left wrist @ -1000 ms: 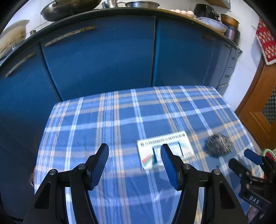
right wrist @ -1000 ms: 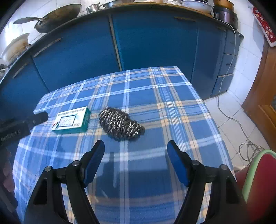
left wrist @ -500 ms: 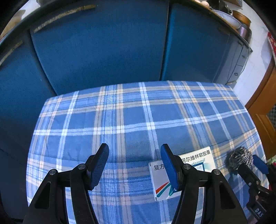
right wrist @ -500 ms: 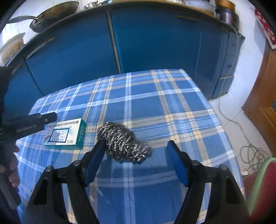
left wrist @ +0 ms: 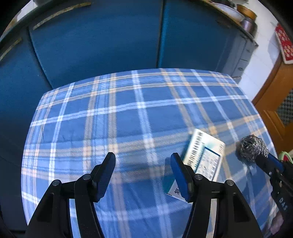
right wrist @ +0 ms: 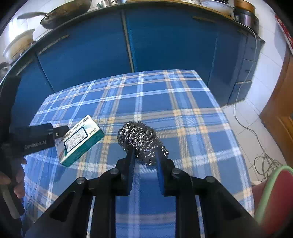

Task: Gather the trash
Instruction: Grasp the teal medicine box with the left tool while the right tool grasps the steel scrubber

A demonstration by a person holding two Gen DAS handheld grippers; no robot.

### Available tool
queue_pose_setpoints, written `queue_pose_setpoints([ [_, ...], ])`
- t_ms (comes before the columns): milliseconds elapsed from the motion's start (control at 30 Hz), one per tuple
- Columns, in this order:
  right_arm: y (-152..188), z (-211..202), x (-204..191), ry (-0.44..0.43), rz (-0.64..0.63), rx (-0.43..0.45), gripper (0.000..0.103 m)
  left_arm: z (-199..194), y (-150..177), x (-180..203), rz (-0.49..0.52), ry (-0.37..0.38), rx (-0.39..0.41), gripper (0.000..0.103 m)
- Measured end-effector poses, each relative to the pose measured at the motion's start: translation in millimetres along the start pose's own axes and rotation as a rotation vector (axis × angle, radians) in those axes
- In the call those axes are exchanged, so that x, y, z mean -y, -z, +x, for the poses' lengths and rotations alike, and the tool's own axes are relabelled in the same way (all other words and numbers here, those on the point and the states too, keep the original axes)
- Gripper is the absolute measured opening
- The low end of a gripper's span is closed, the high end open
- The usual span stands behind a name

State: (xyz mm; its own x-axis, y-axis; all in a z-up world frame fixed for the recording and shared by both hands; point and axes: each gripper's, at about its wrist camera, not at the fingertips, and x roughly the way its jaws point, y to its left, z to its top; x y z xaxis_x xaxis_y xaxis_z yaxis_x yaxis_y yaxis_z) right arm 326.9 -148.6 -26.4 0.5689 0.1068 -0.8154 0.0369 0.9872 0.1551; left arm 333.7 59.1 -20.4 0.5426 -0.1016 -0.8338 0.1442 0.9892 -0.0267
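A steel wool scourer (right wrist: 137, 133) lies on the blue plaid tablecloth (right wrist: 183, 102). My right gripper (right wrist: 145, 153) is closing on it, and both pads press into its near side. In the left wrist view the scourer (left wrist: 251, 147) shows at the far right with the right gripper's fingers (left wrist: 269, 162) on it. A white and teal medicine box (left wrist: 203, 155) sits tilted just outside the right finger of my left gripper (left wrist: 142, 157), which is open with only cloth between its jaws. In the right wrist view the box (right wrist: 80, 139) has one end raised against the left gripper's finger (right wrist: 60, 132).
Blue cabinet doors (left wrist: 102, 45) stand right behind the table. Pans and bowls (right wrist: 64, 12) sit on the counter above. A wooden door (left wrist: 274, 109) is at the right, a cable (right wrist: 263, 161) lies on the tiled floor, and a red seat with a green rim (right wrist: 274, 197) is at the near right.
My right gripper's jaws went from wide apart to closed around the scourer. The left gripper sank toward the cloth. The box turned and tipped up at the outer side of its right finger.
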Motion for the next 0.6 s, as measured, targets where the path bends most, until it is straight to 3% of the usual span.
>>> queue_pose_setpoints([
  [333,25.6,-47.9,40.3,-0.017,0.106,0.027,0.023,-24.7,7.3,25.2,0.023,0.061,0.043,0.064],
  [600,43.4,-84.5,61.5,-0.024,0.149,0.067,0.023,-19.2,12.7,46.3,0.056,0.097,0.017,0.064],
])
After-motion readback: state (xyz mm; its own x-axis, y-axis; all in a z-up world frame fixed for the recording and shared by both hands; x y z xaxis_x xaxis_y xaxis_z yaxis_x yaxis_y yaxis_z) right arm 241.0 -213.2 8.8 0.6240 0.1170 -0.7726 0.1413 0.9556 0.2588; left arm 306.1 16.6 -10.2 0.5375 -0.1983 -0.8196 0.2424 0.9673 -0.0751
